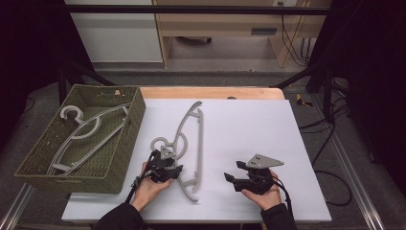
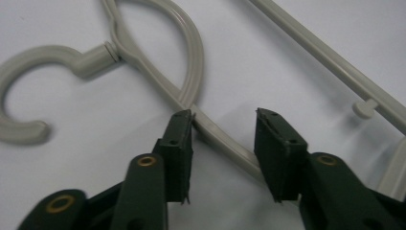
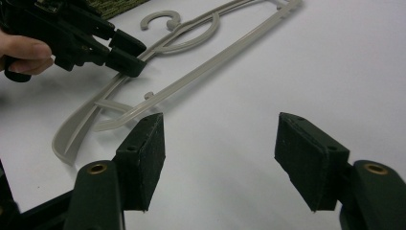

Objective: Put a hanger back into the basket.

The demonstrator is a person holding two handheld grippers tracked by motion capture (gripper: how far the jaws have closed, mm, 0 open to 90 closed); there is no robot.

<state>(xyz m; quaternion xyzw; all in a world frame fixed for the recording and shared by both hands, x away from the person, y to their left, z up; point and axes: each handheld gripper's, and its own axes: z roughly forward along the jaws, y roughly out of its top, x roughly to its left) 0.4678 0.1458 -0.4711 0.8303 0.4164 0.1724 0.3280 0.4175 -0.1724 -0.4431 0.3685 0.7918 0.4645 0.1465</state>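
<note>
Meanwhile left tongs (image 2: 224, 120) straddle the hanger (image 2: 191, 86) arm, unclenched; basket (image 1: 125, 139) close alongside; right tongs (image 3: 220, 139) released over bare worktop (image 3: 344, 72).

Your left claw (image 1: 173, 170) sits low, jaws partly spread and angled up and to the right. Well apart to its right, your right claw (image 1: 230, 178) rests in your palm, jaws wide, pointing toward the left claw.

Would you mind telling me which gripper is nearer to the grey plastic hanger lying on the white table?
Left. The left gripper straddles the grey plastic hanger's curved arm just below the hook; a gap remains at one pad. The right gripper stands open over bare table, apart from it.
</note>
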